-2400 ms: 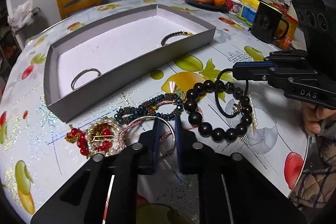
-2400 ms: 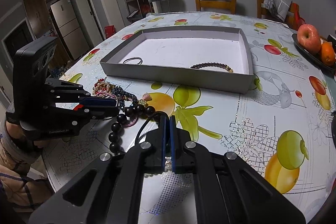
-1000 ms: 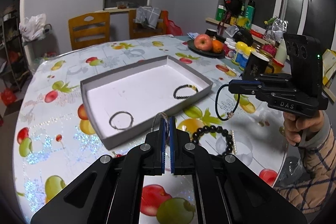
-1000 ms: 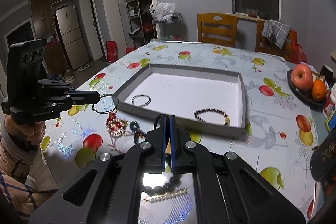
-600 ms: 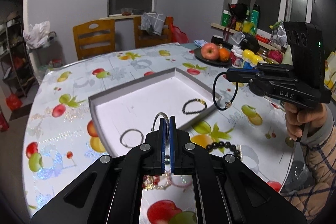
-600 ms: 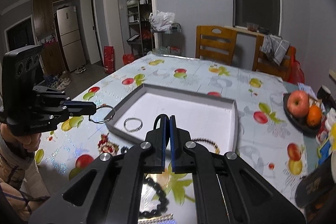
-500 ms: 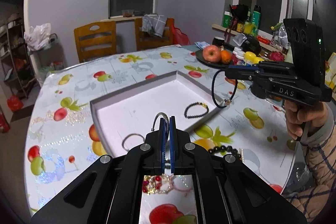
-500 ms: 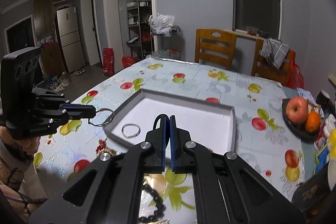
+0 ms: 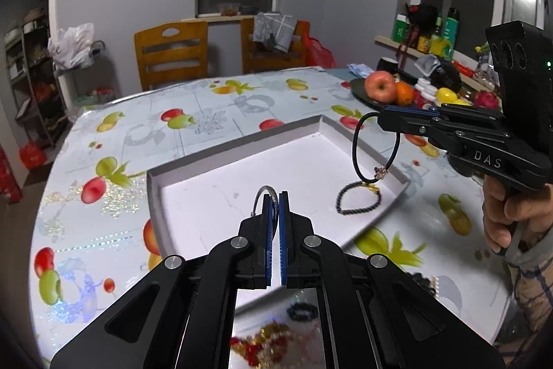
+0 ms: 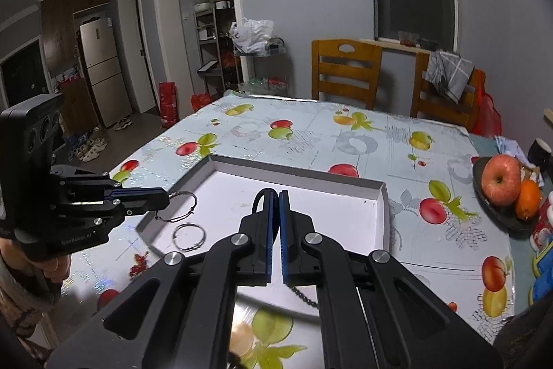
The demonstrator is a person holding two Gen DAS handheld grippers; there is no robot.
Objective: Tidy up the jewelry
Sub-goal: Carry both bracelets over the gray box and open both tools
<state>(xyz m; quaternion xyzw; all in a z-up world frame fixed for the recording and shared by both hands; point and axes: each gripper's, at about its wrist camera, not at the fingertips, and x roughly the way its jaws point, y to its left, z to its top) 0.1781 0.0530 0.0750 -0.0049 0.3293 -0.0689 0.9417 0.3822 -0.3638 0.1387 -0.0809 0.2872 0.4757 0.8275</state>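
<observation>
Inspector A: Item one — the thin silver bangle [image 10: 179, 206]. It hangs clear above the near-left corner of the grey tray [image 9: 238, 146], pinched at its rim by the left gripper [image 9: 274, 196], whose jaws are closed on it.

Inspector B: Confirmed. Item two — the black cord bracelet [image 9: 375, 147], with a small metal charm at its lowest point. It dangles from the right gripper [image 9: 383, 118], jaws clamped tight on the cord, above the tray's right wall.

Inspector A: Inside the tray, on the white floor: a dark beaded bracelet [image 9: 359, 201] with a gold piece toward the right, and a second silver ring [image 10: 188, 237] lying flat near the left corner.

Inspector B: Outside it, on the fruit-print tablecloth [image 9: 214, 113] at the near edge, more jewelry [image 9: 266, 341], red and gold and blurred. A fruit plate [image 10: 501, 213] with an apple and an orange stands well apart to the right.
</observation>
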